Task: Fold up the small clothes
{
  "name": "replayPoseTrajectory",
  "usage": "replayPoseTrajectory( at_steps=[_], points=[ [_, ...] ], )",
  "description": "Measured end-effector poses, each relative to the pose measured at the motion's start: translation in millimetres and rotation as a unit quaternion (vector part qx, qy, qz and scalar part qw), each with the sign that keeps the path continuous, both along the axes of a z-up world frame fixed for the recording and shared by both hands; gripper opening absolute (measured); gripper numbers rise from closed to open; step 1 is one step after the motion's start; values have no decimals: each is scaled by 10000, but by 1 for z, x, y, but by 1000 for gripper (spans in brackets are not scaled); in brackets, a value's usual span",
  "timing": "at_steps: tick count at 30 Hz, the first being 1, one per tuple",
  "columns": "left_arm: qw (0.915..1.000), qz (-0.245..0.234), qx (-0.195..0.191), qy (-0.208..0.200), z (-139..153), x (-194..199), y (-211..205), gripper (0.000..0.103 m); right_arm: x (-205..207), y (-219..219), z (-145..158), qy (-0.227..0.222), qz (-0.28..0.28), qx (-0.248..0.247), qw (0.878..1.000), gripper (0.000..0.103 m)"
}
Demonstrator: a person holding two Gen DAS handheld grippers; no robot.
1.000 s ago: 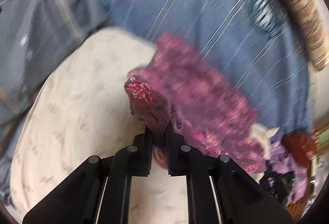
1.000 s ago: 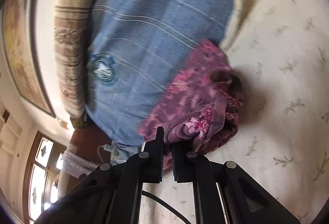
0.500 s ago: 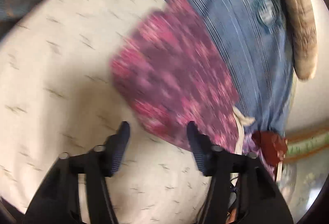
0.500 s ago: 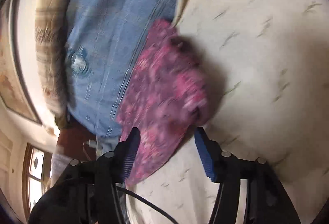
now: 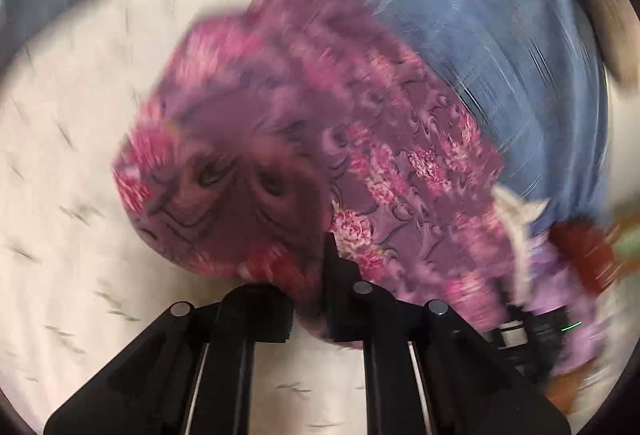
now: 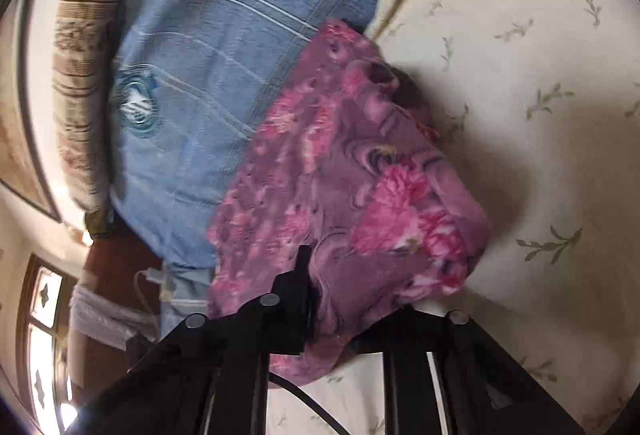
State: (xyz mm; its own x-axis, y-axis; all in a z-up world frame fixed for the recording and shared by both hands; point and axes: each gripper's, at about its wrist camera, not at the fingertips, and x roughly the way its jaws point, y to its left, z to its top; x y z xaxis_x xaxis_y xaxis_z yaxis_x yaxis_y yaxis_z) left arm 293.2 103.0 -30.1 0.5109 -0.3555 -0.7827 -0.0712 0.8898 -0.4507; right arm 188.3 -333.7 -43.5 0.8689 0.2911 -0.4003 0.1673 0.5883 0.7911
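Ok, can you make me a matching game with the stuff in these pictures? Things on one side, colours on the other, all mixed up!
Things:
1. small garment
2. big cloth with thin stripes
3. bedsheet with little leaves
4. left gripper

Colours:
A. cream
B. black
C. purple with pink flowers
D. blue

Right pairs: 1-C, 2-D, 3-A, 4-B

Floral cloth (image 6: 340,171) on leaf-print bed (image 6: 540,55)
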Motion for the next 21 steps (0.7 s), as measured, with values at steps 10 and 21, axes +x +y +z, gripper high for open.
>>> replayPoseTrajectory(
  at_steps=[10, 21],
  points=[
    [9981, 30, 596, -154, 21, -95, 17, 0, -105, 16, 37, -698, 442, -328, 9960, 6],
    [9986, -48, -448, 295, -1, -97, 35, 16, -154, 12, -6, 58, -78, -3, 10000, 46]
  ],
)
